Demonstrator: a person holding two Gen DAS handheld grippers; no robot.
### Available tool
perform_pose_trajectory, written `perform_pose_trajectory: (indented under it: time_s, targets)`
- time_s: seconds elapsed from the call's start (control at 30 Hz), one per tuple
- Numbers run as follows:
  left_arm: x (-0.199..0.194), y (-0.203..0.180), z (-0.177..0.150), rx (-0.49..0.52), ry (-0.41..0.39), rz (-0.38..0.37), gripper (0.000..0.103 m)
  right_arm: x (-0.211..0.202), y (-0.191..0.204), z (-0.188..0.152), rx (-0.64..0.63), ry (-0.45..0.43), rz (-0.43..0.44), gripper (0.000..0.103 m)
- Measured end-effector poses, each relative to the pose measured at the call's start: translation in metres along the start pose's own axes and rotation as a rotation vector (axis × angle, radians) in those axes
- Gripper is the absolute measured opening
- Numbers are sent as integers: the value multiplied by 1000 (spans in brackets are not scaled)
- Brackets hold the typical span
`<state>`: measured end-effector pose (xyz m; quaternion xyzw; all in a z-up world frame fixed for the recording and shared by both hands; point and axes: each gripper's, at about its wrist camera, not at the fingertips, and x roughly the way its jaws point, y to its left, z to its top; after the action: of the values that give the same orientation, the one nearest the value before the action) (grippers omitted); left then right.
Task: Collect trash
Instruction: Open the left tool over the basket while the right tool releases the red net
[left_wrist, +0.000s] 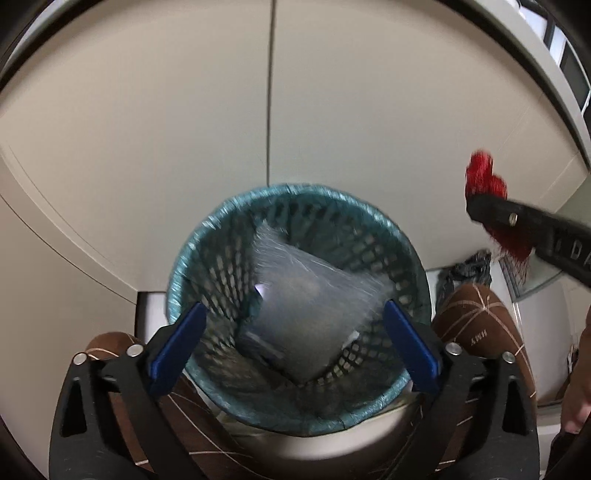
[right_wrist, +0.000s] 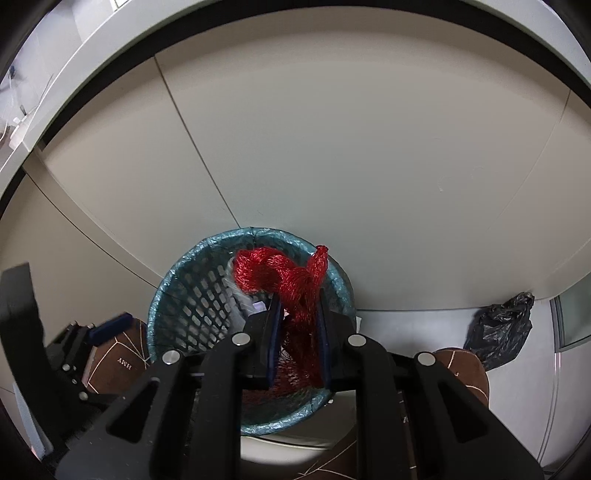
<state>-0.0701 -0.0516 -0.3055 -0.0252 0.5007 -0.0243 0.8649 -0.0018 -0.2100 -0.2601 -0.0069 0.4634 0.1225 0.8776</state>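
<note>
Beige cabinet doors (left_wrist: 184, 129) behind — left hand-held gripper (left_wrist: 293, 339) spread over basket (left_wrist: 192, 251); right hand-held gripper (right_wrist: 297, 332) pinching red netting (right_wrist: 291, 277).

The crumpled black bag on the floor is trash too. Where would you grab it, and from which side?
Probably the bunched peak at the top of the black bag, coming from above: it stands in a heap against the wall, and the gathered top gives folds to pinch.
</note>
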Motion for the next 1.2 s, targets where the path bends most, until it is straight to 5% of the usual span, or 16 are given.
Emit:
perform_pose_trajectory:
  time_s: [0.33,0.7,1.2]
  targets:
    - [-10,48,16,-80,-24,38,97,26,21,2,-20,23,32,18]
    - [-1,60,13,-85,-2,39,97,56,41,-11,-68,73,40,25]
    - [-15,61,16,-91,-33,50,97,33,35,-11,-61,3,44,63]
